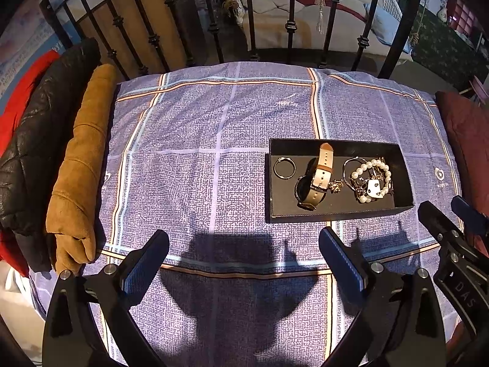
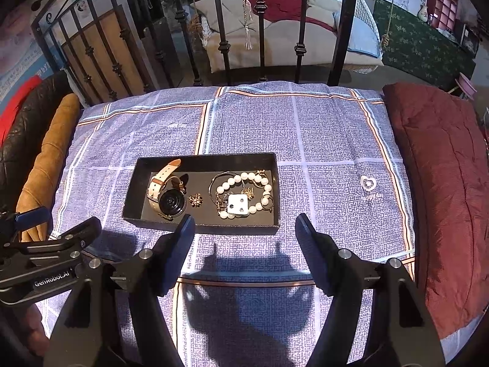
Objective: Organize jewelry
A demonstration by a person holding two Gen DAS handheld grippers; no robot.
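A black tray (image 1: 336, 214) lies on a blue-violet checked cloth (image 1: 198, 153) that covers the surface below both tools. Inside it, seen from the left wrist, a thin ring (image 1: 284, 168) sits at the left end, a watch (image 1: 314, 180) with a tan strap lies beside it, a small gold piece (image 1: 336, 186) rests just right of the watch, and a pearl bracelet (image 1: 371, 180) tangled with dark and gold chains and a white earring card (image 1: 373, 187) fills the right end. Left of the cloth lie a tan suede garment (image 1: 79, 168) and a black quilted jacket (image 1: 39, 134) with red fabric behind; a maroon cushion (image 2: 443, 183) borders the cloth on the right. A black iron railing (image 1: 290, 27) stands behind the cloth. Nothing lies between the fingers and the tray. The left gripper (image 1: 244, 250) hovers above the cloth, near and left of the tray's front wall, fingers spread wide and holding nothing. The right gripper (image 2: 244, 229) hangs just before the tray's front wall, its left finger tip overlapping that wall in view, fingers likewise apart and empty. Both tools cast shadows on the cloth beneath them.
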